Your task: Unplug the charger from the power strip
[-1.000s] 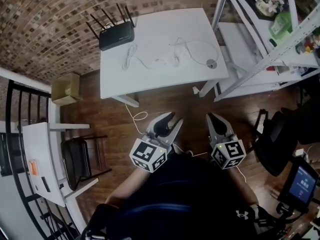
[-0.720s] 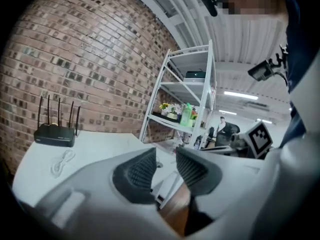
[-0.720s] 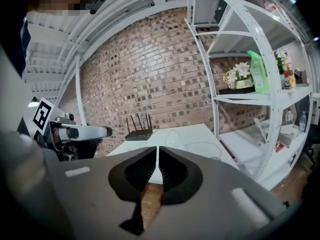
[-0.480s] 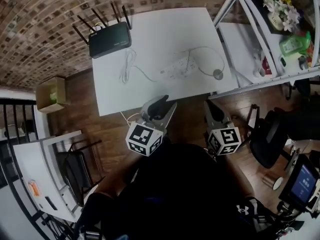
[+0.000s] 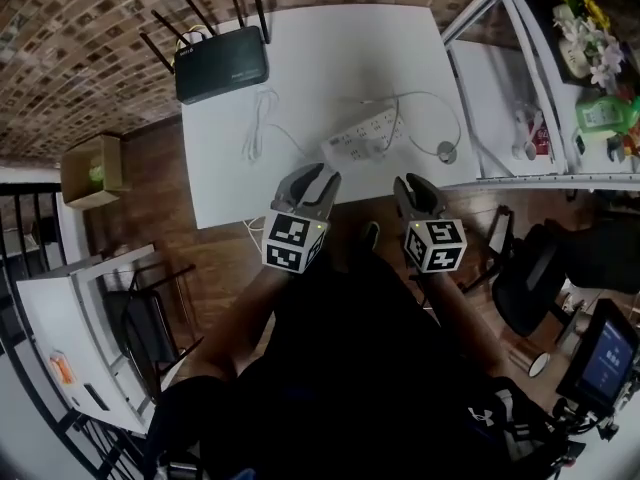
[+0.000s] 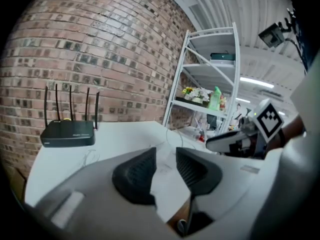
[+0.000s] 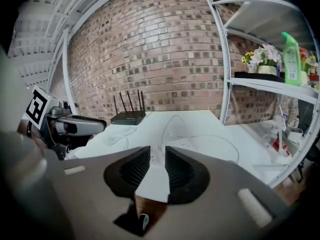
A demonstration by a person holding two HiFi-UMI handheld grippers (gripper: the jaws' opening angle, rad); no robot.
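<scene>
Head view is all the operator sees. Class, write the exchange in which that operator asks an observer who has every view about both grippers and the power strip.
Operator: Is the left gripper holding anything?
Observer: No. Its own view shows the jaws apart, with only bare table behind the gap.
Operator: And the right gripper?
Observer: Its jaws have just been opening. There is a narrow gap with nothing in it, and the power strip lies on the table just beyond.

Smooth matt white table (image 5: pixel 330 58); black matt plastic router (image 5: pixel 221 64); rough brick wall (image 5: pixel 80 58); glossy dark wood floor (image 5: pixel 200 248); white plastic power strip (image 5: pixel 362 140).
</scene>
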